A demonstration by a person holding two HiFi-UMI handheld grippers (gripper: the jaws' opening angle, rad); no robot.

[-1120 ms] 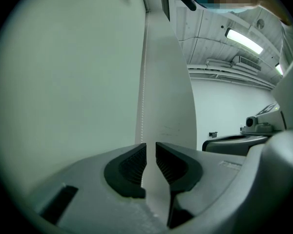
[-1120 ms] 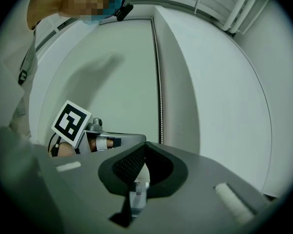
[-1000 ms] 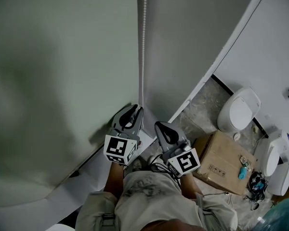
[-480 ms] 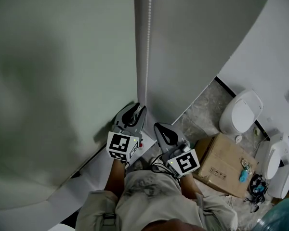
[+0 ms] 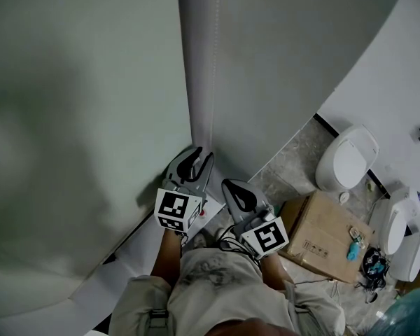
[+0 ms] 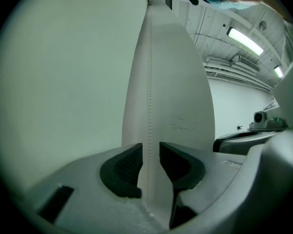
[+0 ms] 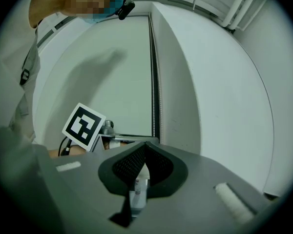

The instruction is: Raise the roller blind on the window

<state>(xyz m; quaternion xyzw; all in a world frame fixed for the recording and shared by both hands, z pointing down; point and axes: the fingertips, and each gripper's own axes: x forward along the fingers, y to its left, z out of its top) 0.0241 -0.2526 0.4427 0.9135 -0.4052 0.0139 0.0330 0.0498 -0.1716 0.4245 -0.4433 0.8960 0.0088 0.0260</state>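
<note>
Roller blind hangs down, filling the left of the head view; its right edge meets a pale wall return. Bead chain runs vertically along that return. Left gripper: jaws a narrow slit apart, chain passing between the pads, gap visible on both sides. Right gripper: jaw tips closed together, small pale piece behind them, not identifiable. It sits just beside the left gripper, apart from the chain. Cardboard box and toilet stand on the floor to the right.
</note>
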